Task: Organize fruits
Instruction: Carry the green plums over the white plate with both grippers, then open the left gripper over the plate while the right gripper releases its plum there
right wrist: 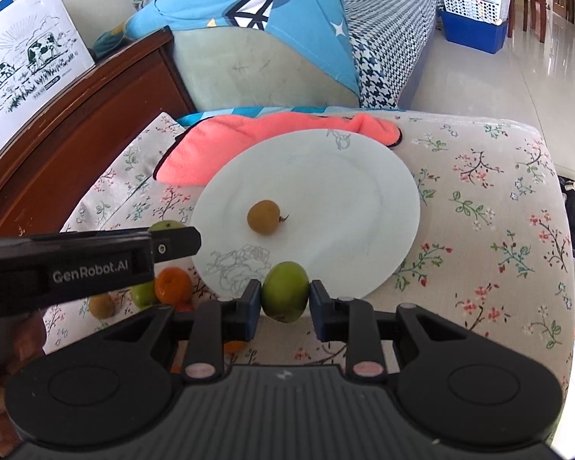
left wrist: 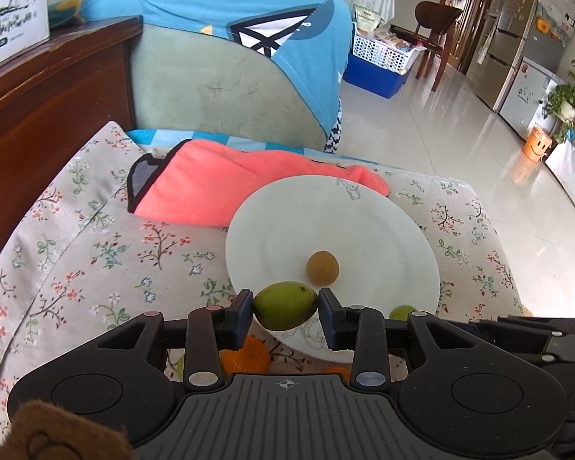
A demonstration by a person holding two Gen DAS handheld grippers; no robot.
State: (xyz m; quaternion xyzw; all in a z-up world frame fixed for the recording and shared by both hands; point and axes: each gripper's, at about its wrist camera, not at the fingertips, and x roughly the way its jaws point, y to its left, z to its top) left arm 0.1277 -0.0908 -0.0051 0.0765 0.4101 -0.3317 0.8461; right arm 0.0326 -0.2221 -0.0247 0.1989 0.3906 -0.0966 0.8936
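Green, smooth fruit (left wrist: 285,305) clamped in left gripper (left wrist: 285,312), slightly speckled.

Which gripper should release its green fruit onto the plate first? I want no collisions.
Likely left: its green fruit already hangs over the white plate. The right gripper's green fruit sits at the near rim.

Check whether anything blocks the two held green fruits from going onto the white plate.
Nothing visible does. The left gripper and right gripper each hold a green fruit at the white plate near rim. Only a small brown fruit sits on it, with bare plate around.
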